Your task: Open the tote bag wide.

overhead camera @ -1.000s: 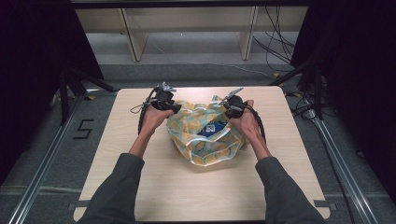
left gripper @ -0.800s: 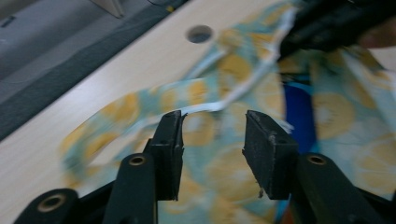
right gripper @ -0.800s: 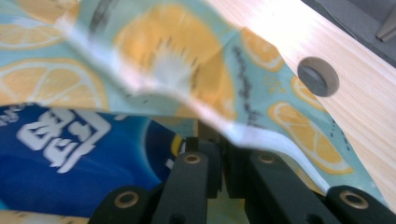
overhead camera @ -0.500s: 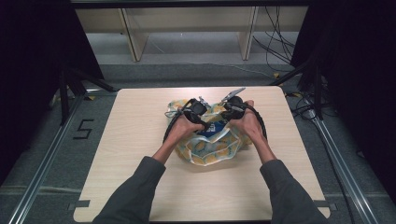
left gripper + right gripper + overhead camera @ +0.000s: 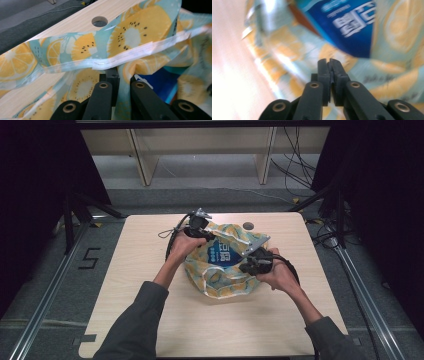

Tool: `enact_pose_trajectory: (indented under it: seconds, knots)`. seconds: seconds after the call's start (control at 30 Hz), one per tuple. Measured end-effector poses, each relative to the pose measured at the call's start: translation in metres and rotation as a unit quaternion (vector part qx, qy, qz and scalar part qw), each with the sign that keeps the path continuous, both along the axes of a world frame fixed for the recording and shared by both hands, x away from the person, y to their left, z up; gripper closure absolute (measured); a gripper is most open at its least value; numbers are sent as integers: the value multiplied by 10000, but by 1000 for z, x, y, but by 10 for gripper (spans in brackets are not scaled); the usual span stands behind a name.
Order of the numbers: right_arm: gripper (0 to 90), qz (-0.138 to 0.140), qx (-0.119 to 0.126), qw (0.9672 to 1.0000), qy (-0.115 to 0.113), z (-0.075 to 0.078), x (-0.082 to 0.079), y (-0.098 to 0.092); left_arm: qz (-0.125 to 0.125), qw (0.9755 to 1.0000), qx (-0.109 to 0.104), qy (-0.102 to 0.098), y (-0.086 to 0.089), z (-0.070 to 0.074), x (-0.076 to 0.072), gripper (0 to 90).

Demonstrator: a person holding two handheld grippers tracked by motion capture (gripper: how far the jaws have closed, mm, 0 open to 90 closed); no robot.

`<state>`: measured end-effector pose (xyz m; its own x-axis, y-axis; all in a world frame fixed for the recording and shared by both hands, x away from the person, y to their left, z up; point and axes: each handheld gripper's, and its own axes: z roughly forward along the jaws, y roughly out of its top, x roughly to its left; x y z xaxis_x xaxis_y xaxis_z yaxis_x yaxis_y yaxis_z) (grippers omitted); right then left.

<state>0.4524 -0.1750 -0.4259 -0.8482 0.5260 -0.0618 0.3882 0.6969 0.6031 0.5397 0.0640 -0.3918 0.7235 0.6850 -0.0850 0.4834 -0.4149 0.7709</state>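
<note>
Fruit-print bag (image 5: pixel 220 270) at table (image 5: pixel 150 320) centre, blue packet (image 5: pixel 225 254) inside, mouth gaping. Left gripper (image 5: pixel 196 231) at far rim: jaws have just been closing, now pinching bag's white-edged rim (image 5: pixel 117 58) between them. Right gripper (image 5: pixel 252 265) at near-right side: jaws pressed together, apparently clamping thin film; blur prevents certainty. Step in hand, judged: gripping both sides of mouth. Next move likely calls for steady pull on both sides without tearing film or spilling packet.

A lab: dark curtains (image 5: pixel 45 165), floor rails (image 5: pixel 45 305), trailing cables (image 5: pixel 300 165).
</note>
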Motion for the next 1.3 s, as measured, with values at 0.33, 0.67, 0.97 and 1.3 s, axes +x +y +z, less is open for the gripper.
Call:
enact_pose_trajectory:
  seconds: [0.33, 0.67, 0.97, 1.3]
  knots:
    - [900, -39, 320, 9970, -699, 31, -21, 2, -519, 9984, -44, -236, 9, 31, -29, 893]
    - [745, -479, 398, 9912, -1170, 51, -3, -6, -610, 9964, -481, -343, 32, 28, -18, 892]
    - [684, -333, 192, 9965, -743, 28, 25, 15, -13, 9985, -554, 28, 37, 11, -4, 888]
    - [897, -1409, -368, 9878, -557, 0, 90, 9, 501, 9972, 406, 378, 21, -48, 21, 846]
